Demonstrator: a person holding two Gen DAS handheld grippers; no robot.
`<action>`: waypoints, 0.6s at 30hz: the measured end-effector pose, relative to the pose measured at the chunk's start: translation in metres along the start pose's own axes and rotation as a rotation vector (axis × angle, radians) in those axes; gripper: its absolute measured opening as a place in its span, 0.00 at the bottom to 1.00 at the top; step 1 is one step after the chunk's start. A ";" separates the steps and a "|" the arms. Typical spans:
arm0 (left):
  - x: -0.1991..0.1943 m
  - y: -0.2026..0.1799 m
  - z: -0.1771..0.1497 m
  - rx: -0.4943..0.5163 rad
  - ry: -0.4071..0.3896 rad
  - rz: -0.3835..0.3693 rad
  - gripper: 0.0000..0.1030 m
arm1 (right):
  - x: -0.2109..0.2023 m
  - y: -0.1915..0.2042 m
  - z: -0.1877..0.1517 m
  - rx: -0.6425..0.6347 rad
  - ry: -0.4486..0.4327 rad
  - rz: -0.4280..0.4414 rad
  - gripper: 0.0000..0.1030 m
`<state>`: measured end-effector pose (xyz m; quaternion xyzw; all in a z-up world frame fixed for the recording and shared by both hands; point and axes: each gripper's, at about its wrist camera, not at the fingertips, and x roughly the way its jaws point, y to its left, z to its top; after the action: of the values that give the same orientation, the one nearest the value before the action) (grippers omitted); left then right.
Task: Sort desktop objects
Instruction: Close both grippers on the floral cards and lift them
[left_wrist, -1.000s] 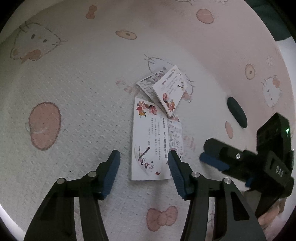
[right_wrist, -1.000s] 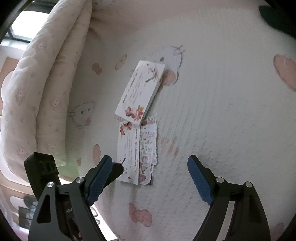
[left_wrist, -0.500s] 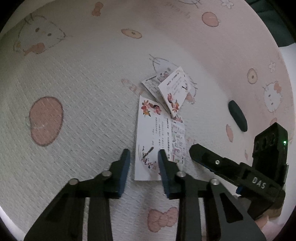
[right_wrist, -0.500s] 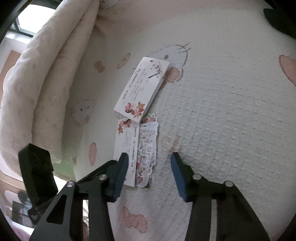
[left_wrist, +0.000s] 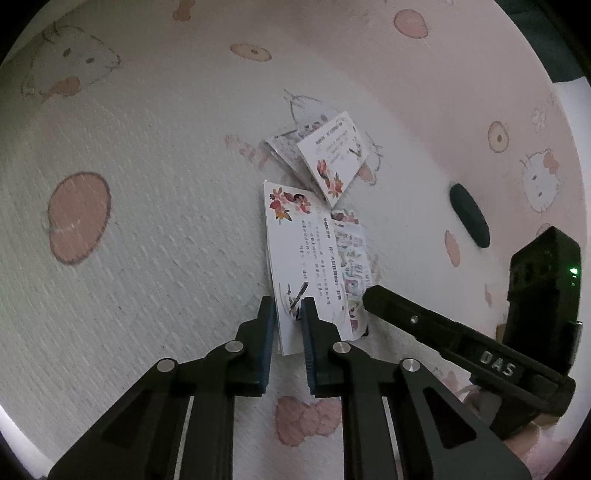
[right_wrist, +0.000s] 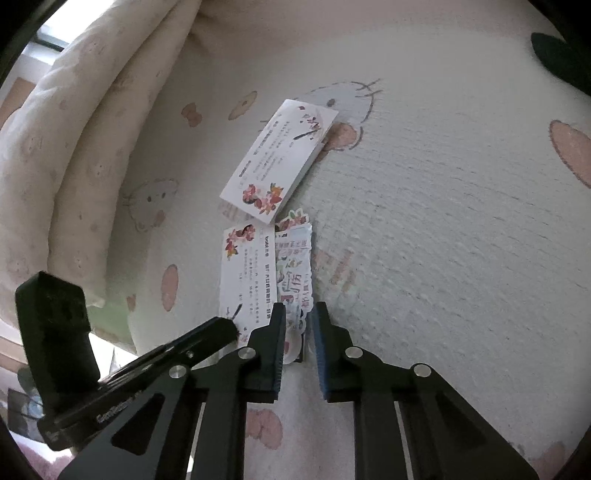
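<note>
A white flowered card stack lies on the cat-print cover, with a colourful sticker pack along its right side. My left gripper is shut on the card stack's near corner. My right gripper has its jaws closing, pads against the near end of the sticker pack. Each view shows the other gripper's finger alongside. Farther off, a second flowered card lies tilted over another printed sheet.
A dark green oval object lies on the pink cover to the right of the cards. A rolled quilt rises along the left side in the right wrist view. The cover is soft and textured.
Both grippers went from wide open to nearly shut. The left closed around the near card's corner, the right around the sticker pack's end. Both edged slightly forward.
</note>
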<state>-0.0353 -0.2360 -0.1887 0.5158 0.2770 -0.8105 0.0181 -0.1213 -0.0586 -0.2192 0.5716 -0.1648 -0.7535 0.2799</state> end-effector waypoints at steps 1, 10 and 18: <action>0.000 -0.001 -0.002 0.004 0.001 -0.002 0.15 | -0.003 0.001 -0.003 -0.008 0.001 -0.002 0.12; 0.011 -0.028 -0.021 0.046 0.060 -0.070 0.15 | -0.034 -0.009 -0.027 -0.017 -0.019 -0.080 0.12; 0.030 -0.085 -0.032 0.174 0.106 -0.099 0.15 | -0.074 -0.058 -0.042 0.109 -0.076 -0.119 0.12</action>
<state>-0.0492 -0.1413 -0.1875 0.5431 0.2313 -0.8030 -0.0817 -0.0808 0.0358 -0.2077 0.5658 -0.1820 -0.7798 0.1965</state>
